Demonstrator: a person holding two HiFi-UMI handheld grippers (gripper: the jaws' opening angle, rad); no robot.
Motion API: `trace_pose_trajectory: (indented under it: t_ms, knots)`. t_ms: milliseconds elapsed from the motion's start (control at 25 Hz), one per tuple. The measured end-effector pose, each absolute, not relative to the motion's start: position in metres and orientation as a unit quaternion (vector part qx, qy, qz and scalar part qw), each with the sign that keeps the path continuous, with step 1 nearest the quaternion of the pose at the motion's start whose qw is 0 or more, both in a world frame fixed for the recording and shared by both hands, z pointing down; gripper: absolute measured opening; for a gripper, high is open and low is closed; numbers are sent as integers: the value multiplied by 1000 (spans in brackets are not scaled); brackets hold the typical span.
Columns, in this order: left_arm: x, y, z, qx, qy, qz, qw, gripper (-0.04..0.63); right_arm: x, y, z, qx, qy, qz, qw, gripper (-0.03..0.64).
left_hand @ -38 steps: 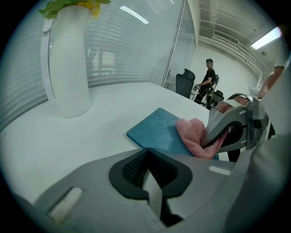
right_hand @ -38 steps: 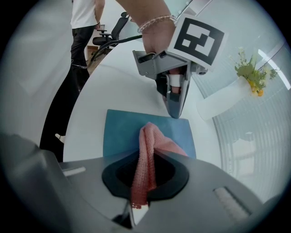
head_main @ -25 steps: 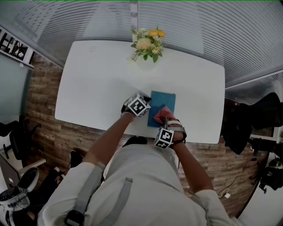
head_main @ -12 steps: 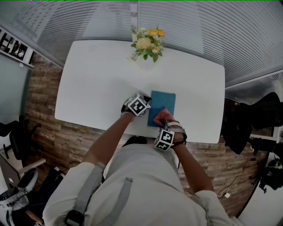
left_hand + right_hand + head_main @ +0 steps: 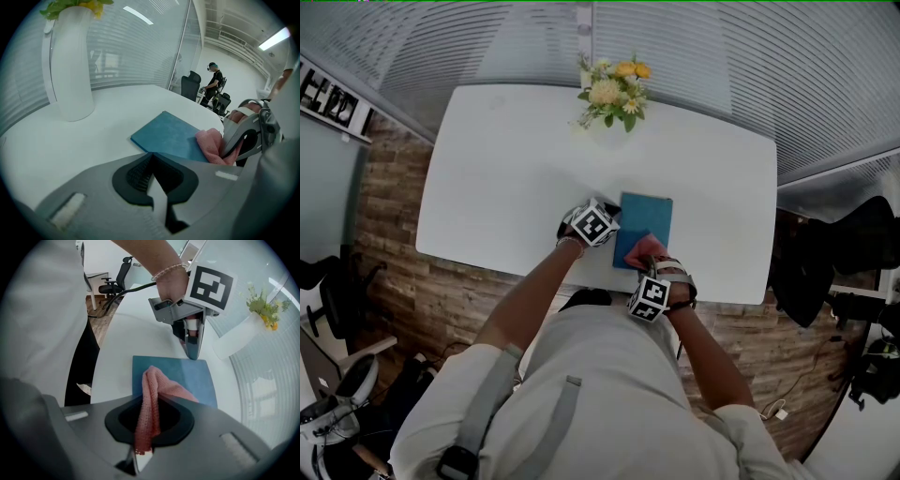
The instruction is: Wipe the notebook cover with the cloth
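Now, right gripper [image 5: 142, 446] clamped on pink cloth [image 5: 152, 385] over notebook [image 5: 197, 373], left gripper [image 5: 158, 197] closed, flowers [image 5: 614, 92] in vase [image 5: 70, 70]

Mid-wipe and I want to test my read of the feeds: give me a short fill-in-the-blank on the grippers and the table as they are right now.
1. The right gripper is shut on a pink ____.
2. What it grips drapes onto the cover of a ____ notebook.
3. The left gripper is ____, with nothing between its jaws and its tip at the notebook's edge.
4. The white vase at the far side of the table holds ____.
Missing words: cloth; blue; shut; flowers.
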State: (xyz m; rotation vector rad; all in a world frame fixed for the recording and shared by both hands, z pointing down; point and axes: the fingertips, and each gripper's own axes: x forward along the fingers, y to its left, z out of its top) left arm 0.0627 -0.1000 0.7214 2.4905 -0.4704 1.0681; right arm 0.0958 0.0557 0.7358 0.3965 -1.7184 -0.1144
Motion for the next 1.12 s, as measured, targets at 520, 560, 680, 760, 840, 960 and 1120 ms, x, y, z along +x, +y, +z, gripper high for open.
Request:
trace_pose_trajectory:
  t_ms: [520, 560, 680, 760, 840, 960, 1120]
  knots:
    - [64, -99, 724, 890, -163, 378, 197, 3, 94, 66, 737, 155, -757, -29, 634, 14]
    - [64, -100, 723, 889, -164, 378, 197, 3, 94, 66, 737, 153, -758, -27, 634, 14]
    - [62, -101, 719, 888, -168, 381, 195, 3, 92, 70, 736, 146, -760, -17, 633, 14]
    - [63, -100, 719, 889, -167, 380, 195, 3, 92, 71, 735, 144, -762, -11, 631, 14]
    - [63, -100, 723, 889, -166, 380, 195, 3, 92, 72, 734, 145, -765, -4, 627, 15]
    - [62, -100, 721, 887, -168, 383, 195, 3, 92, 75, 736, 134, -765, 2, 630, 15]
    - [62, -100, 721, 888, -167, 381, 196, 3, 93, 75, 734, 107, -767, 27, 632, 18]
